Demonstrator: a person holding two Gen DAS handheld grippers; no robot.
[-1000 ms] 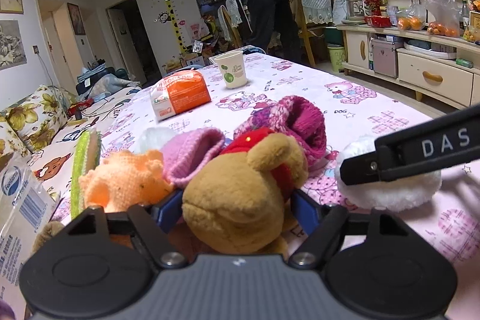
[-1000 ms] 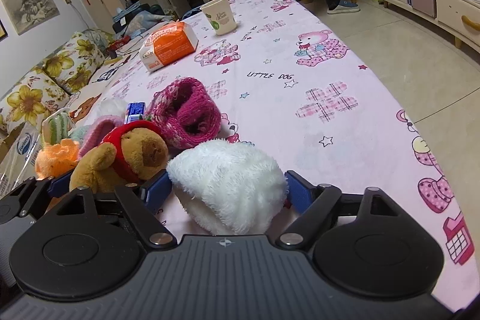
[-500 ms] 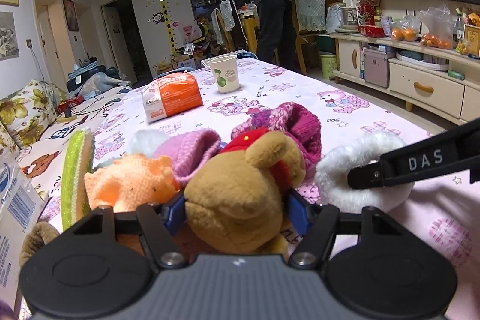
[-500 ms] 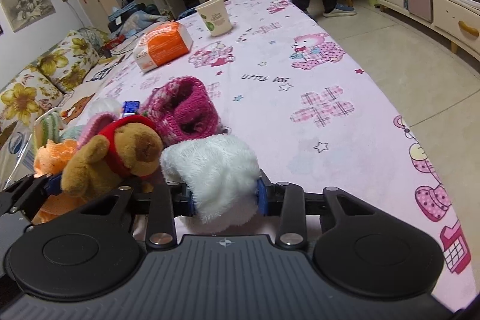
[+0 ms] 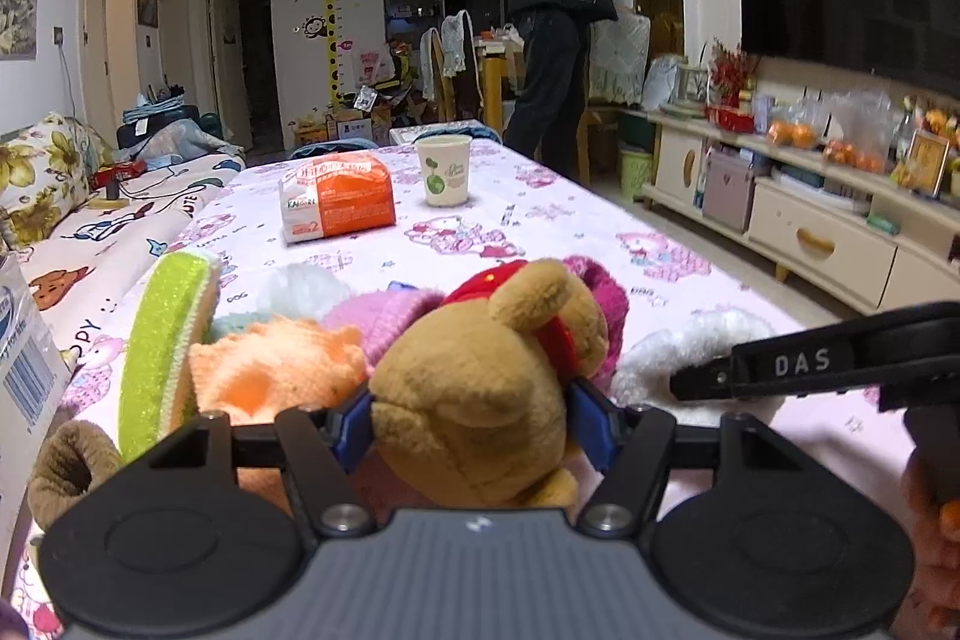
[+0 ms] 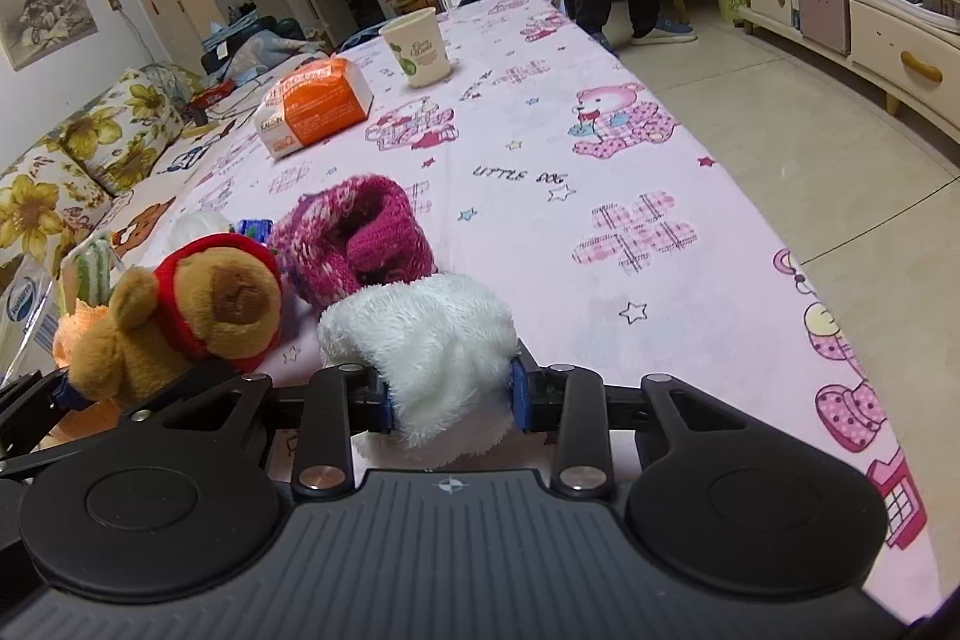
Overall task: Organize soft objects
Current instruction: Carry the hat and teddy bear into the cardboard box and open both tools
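I'm seeing a flowered sofa [image 5: 36,172] at left, then the bench [image 6: 600,172] under its pink cartoon cloth. My left tool [image 5: 471,427] is gripping the brown plush bear [image 5: 480,388] by the toy pile; my right tool [image 6: 451,394] is squeezing the white fluffy toy [image 6: 432,340]. Farther right: tiled floor [image 6: 810,130], cream cabinet [image 5: 798,226].

Fluffy white plush [image 6: 426,340], matt tablecloth [image 6: 600,148]

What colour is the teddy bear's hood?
Red. The teddy bear wears it round its brown face, clearest in the right wrist view.
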